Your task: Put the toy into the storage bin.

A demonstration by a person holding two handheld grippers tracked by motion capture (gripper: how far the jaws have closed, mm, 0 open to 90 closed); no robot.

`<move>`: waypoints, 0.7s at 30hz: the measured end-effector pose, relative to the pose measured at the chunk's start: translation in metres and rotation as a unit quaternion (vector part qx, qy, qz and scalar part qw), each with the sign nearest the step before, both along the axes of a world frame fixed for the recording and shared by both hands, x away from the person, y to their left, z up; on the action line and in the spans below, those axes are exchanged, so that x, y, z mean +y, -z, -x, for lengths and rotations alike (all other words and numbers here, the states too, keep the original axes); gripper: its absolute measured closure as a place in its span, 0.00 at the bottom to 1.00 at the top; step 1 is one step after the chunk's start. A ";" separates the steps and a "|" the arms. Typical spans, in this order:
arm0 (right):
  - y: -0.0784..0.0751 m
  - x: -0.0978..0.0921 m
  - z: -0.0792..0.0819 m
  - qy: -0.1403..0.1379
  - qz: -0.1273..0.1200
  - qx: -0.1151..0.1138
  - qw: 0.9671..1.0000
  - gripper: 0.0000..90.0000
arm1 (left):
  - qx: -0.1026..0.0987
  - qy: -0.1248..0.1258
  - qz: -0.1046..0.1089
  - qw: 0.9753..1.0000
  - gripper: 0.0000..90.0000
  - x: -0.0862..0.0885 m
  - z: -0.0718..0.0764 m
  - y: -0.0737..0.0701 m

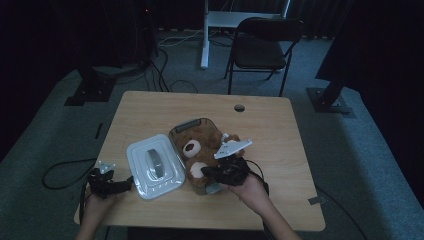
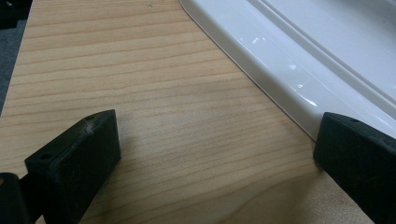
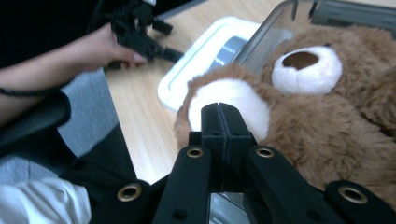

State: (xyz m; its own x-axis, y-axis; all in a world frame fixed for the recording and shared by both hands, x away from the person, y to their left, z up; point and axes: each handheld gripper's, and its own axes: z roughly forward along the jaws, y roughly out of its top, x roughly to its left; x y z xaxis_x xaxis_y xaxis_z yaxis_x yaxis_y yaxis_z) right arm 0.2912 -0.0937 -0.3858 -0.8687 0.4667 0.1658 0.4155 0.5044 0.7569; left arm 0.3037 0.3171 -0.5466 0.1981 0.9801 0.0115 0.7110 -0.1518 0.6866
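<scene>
A brown teddy bear (image 1: 200, 147) lies in a clear plastic container (image 1: 192, 124) at the table's middle. The container's white lid (image 1: 152, 166) lies flat just left of it. My right gripper (image 1: 206, 172) is shut with nothing between its jaws, its tip against the bear's white foot pad (image 3: 224, 95). In the right gripper view the bear (image 3: 327, 121) bulges over the container's rim (image 3: 280, 18). My left gripper (image 1: 129, 181) rests open at the lid's near-left corner. In its own view the left gripper (image 2: 215, 140) spans bare wood, its right jaw touching the lid (image 2: 289, 60).
The wooden table (image 1: 280, 145) has a cable hole (image 1: 239, 107) at the back. A black chair (image 1: 262, 42) and a white desk leg (image 1: 204, 35) stand behind it. Cables lie on the grey carpet at the left.
</scene>
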 end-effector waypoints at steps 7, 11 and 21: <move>0.012 0.012 -0.012 0.001 0.005 0.015 1.000 1.00 | 0.000 0.000 0.000 1.000 0.01 0.000 0.000 0.000; 0.019 0.016 -0.021 0.010 0.007 0.022 1.000 1.00 | 0.001 0.000 0.000 1.000 0.01 0.000 0.000 0.000; 0.034 0.026 -0.044 0.008 0.019 0.061 0.998 1.00 | -0.001 -0.001 0.000 1.000 0.01 0.000 0.000 0.000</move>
